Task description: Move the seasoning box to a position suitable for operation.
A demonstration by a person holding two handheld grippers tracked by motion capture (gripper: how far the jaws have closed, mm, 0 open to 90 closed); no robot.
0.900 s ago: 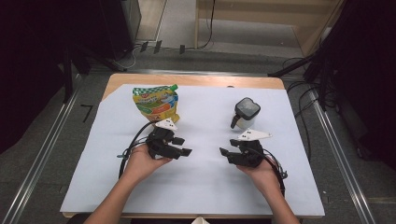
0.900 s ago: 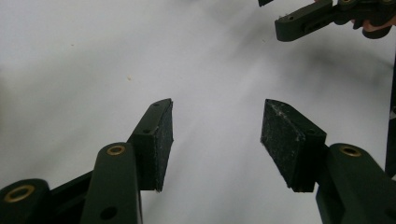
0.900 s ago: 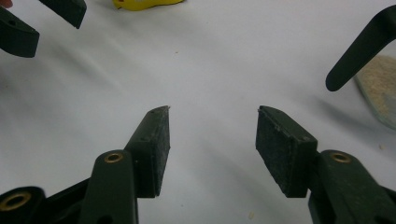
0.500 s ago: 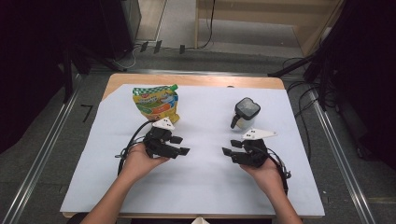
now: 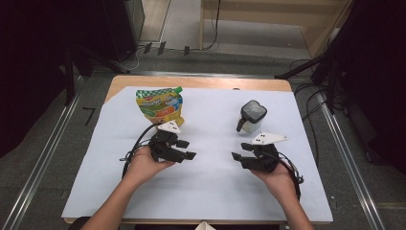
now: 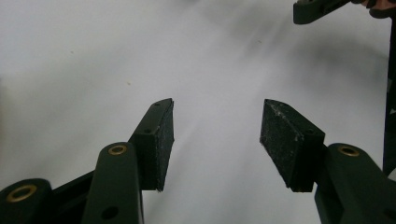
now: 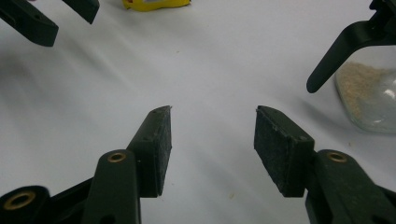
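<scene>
My left gripper is held low over the white sheet, its jaws pointing right and standing open with nothing between them. Facing it from the right, my right gripper points left and is open as well, with bare sheet between its pads. A yellow and green spouted pouch stands just behind the left gripper, and its lower edge is in the right gripper view. A glass jar of beige powder with a black lid stands behind the right gripper, close on the right.
A white sheet covers most of the wooden table. Metal rails run along both sides of the table. A wide gap of bare sheet lies between the two grippers.
</scene>
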